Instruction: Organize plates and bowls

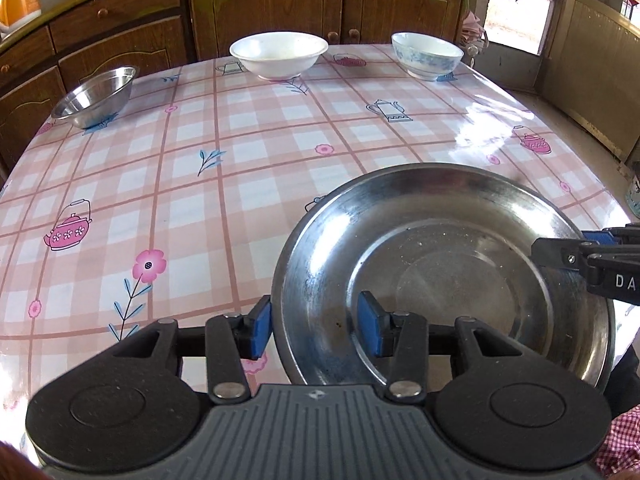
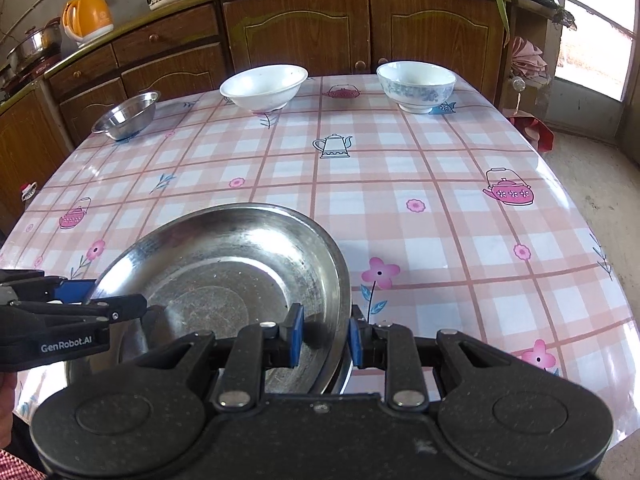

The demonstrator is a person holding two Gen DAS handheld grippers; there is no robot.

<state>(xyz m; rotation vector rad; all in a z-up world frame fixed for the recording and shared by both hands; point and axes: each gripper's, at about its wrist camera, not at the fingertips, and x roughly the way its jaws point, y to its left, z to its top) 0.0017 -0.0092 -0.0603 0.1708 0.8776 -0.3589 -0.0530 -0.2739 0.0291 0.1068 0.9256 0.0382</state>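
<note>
A wide steel plate [image 1: 440,272] [image 2: 224,276] sits low over the near end of the table [image 1: 192,208], tilted slightly. My left gripper [image 1: 316,330] [image 2: 100,298] straddles its left rim, one blue pad outside and one inside, with a gap showing, so it is open. My right gripper [image 2: 324,338] [image 1: 576,244] is shut on the opposite rim. A second rim-like edge shows just under the plate in the right wrist view; I cannot tell what it is. Along the far edge stand a small steel bowl [image 1: 94,96] [image 2: 126,116], a white bowl [image 1: 278,54] [image 2: 264,86] and a blue-patterned bowl [image 1: 426,56] [image 2: 416,84].
The table wears a glossy pink checked cloth [image 2: 440,240]. Brown cabinets [image 2: 296,28] run behind it, with an orange kettle [image 2: 86,16] and pots on the counter. A doorway [image 2: 600,32] and bare floor lie to the right. Checked clothing [image 1: 624,436] is close by me.
</note>
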